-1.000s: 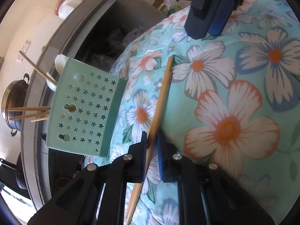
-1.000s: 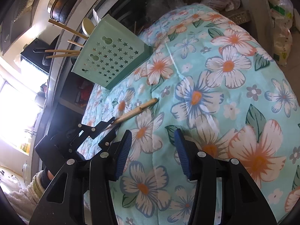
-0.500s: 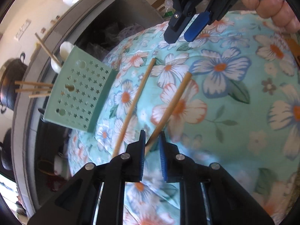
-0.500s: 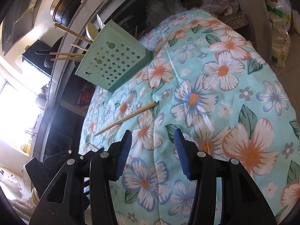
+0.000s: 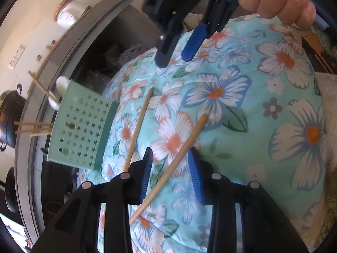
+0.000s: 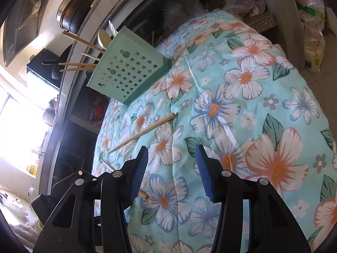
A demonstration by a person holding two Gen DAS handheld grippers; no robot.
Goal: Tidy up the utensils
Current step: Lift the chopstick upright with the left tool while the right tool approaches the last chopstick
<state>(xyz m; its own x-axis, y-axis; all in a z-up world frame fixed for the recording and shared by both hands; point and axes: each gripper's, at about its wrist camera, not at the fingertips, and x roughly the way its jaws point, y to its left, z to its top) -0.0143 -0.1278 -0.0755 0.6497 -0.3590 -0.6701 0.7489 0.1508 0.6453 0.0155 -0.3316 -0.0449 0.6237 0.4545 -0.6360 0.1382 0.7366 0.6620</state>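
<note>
Left gripper [image 5: 170,172] jaws have just been opening, parting around a chopstick [image 5: 179,156] lying loose between them on the floral quilt [image 5: 263,126], while right gripper [image 6: 171,172] is hovering half-spread, gripping nothing, near the green holder [image 6: 130,71].

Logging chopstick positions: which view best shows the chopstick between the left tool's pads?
Left wrist: the chopstick lies nearly whole between parted pads. Right wrist shows only its end behind a finger.
</note>
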